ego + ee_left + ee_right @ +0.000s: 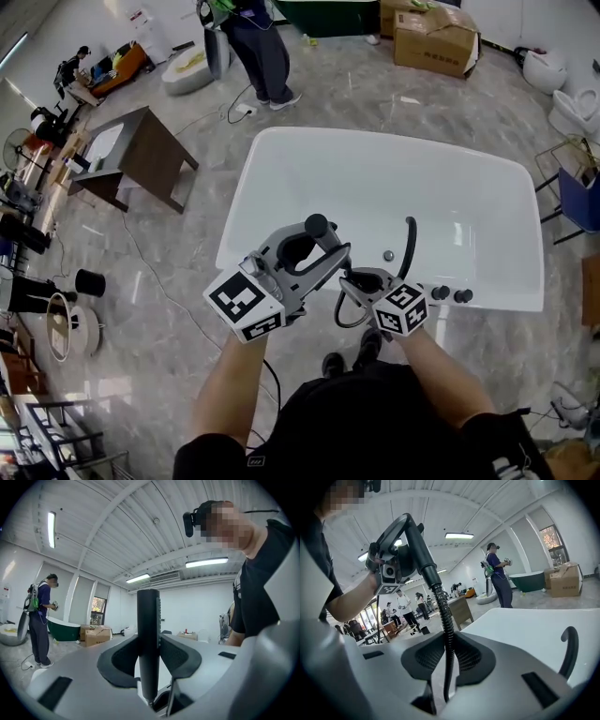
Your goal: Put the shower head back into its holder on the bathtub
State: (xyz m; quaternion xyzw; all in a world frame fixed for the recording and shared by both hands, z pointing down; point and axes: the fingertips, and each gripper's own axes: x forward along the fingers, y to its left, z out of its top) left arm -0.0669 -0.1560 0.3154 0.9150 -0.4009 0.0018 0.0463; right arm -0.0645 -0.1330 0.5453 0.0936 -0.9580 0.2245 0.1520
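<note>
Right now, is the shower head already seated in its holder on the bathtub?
No, the shower head is clamped upright in the left gripper, held in the air above the bathtub's near rim.

My left gripper (319, 246) points level, its jaws clamped on the handle of the shower head (148, 620), which stands upright between the pads. My right gripper (361, 283) sits just beside it, tipped slightly down, with its jaws pressed on the hose (440, 602). My left forearm (223, 389) and right forearm (441, 370) reach forward side by side, and both grippers are over the near edge of the bathtub (511, 300).
</note>
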